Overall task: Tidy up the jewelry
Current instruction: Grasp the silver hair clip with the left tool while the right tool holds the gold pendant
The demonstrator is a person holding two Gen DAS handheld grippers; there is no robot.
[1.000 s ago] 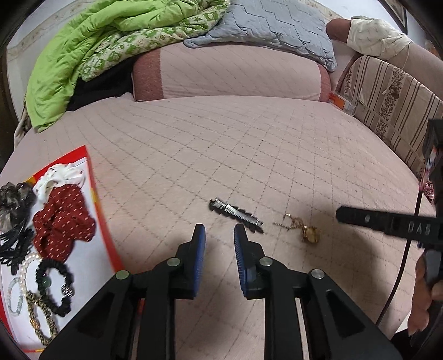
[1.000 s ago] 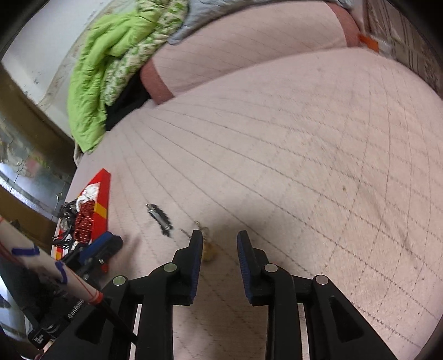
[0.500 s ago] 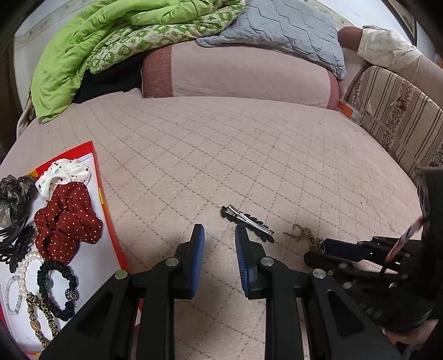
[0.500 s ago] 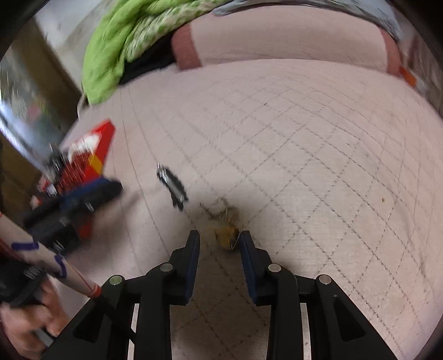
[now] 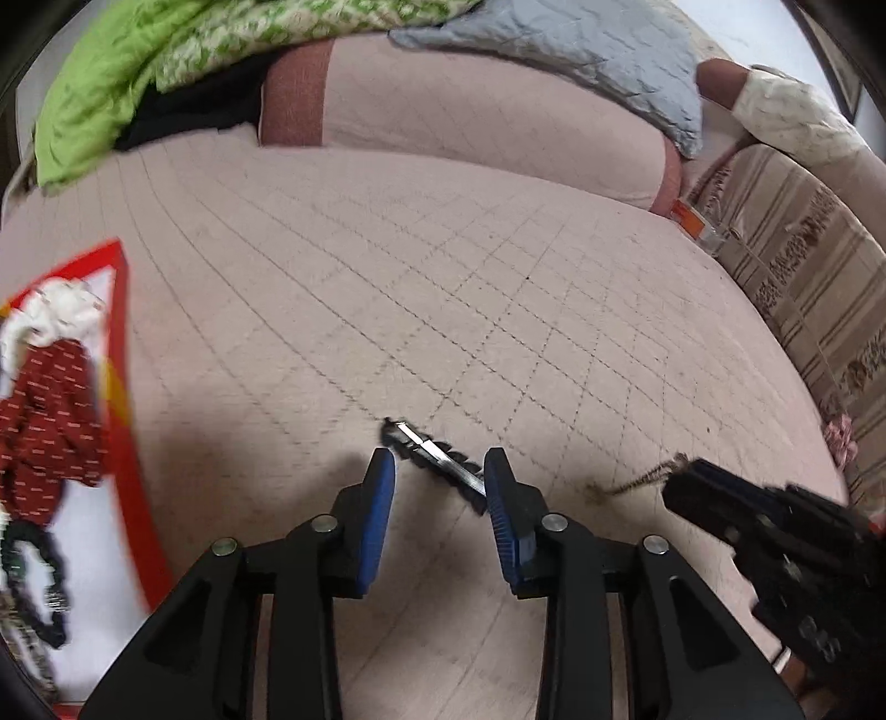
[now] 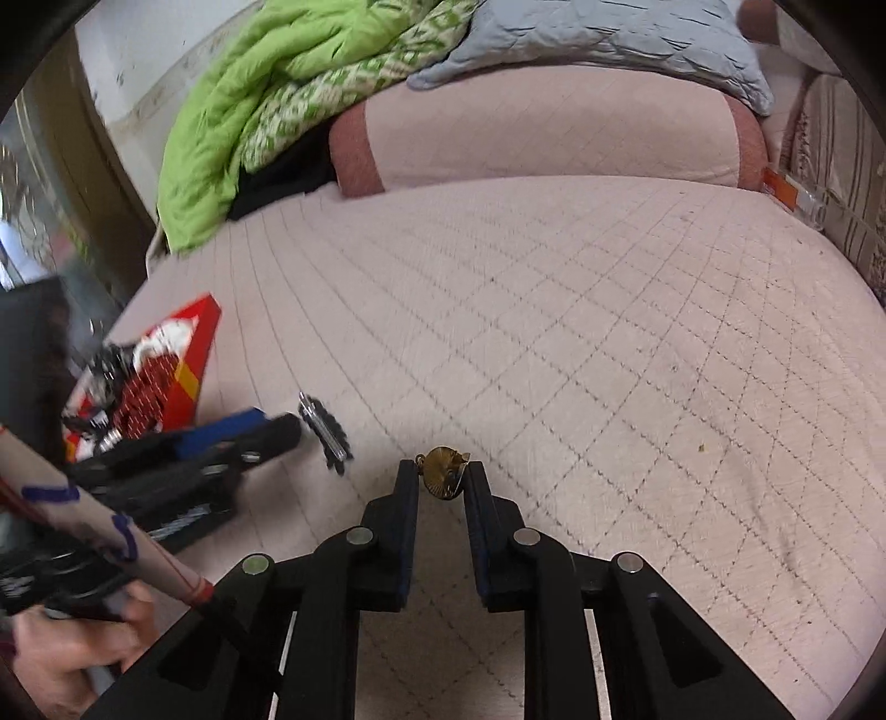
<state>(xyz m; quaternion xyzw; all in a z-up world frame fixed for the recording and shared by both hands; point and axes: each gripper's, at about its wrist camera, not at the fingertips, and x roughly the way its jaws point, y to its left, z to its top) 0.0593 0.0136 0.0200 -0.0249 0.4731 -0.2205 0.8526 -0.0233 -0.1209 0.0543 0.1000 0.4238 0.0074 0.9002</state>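
A black and silver hair clip [image 5: 429, 451] lies on the pink quilted bed [image 5: 443, 310], just in front of my left gripper [image 5: 440, 471]. Its jaws are opening; the clip's near end reaches between the tips and no pad presses on it. My right gripper [image 6: 443, 479] is closing, with a gold pendant [image 6: 442, 471] pinched between its tips. The pendant's chain [image 5: 637, 482] trails from the right gripper [image 5: 684, 479] in the left wrist view. A red-rimmed tray [image 5: 130, 454] at the left holds a red scrunchie [image 5: 50, 410], a white one [image 5: 50, 315] and bead bracelets [image 5: 33, 581].
A pink bolster [image 5: 470, 127], a green blanket [image 5: 111, 72] and a grey pillow [image 5: 581, 50] line the far side of the bed. A striped cushion [image 5: 803, 288] stands along the right edge. A hand [image 6: 66, 659] holds the left gripper [image 6: 266, 432] beside the tray [image 6: 196, 360].
My left gripper has moved in on the hair clip and its jaws have spread. My right gripper has closed around the gold pendant and raised it, the chain trailing.
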